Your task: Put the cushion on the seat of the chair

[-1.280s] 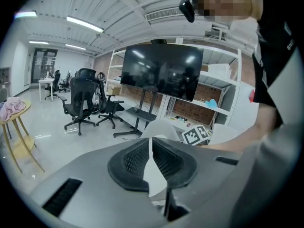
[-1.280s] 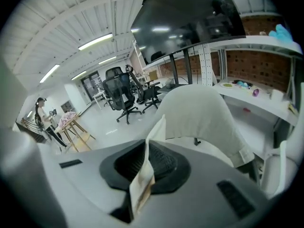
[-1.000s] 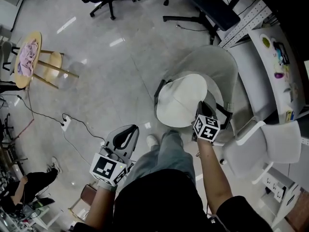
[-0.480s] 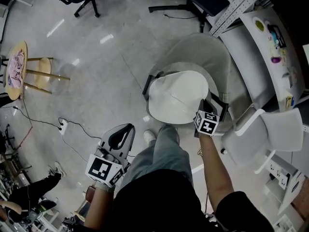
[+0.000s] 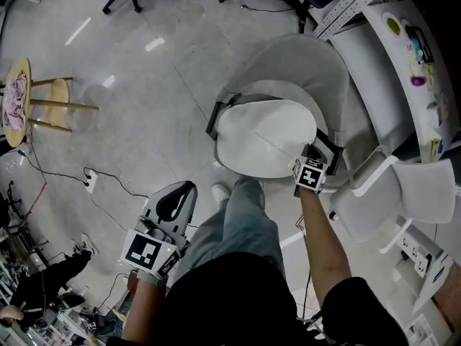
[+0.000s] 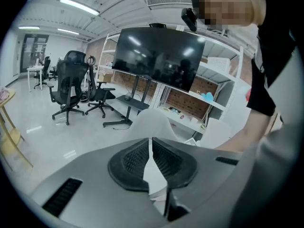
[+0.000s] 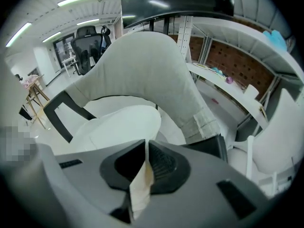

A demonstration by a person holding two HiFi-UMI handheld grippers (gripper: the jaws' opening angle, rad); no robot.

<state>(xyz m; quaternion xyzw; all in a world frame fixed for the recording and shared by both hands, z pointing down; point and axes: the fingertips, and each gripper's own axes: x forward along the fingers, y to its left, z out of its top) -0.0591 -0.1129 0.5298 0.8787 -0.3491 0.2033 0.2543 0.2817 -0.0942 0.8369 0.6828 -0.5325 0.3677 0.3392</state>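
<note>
The left tongs (image 6: 151, 142) hang low beside the person's leg, pads together with nothing between them. The right tongs (image 7: 145, 148) reach down to the chair (image 5: 302, 60), closed on a pinch of pale fabric at the cushion's near right corner. The cushion (image 5: 265, 137) lies spread across the seat inside the curved grey back and covers nearly all of it. From the right gripper view, the gripped corner looks raised a little above the rest.

I judge the task almost done, with the cushion in place over the seat. What is left is to let the corner down, open the right tongs and draw them clear, perhaps with a nudge to square it. Beyond the chair are bare floor (image 5: 144, 107) and a wooden stool (image 5: 54, 105), well apart.
</note>
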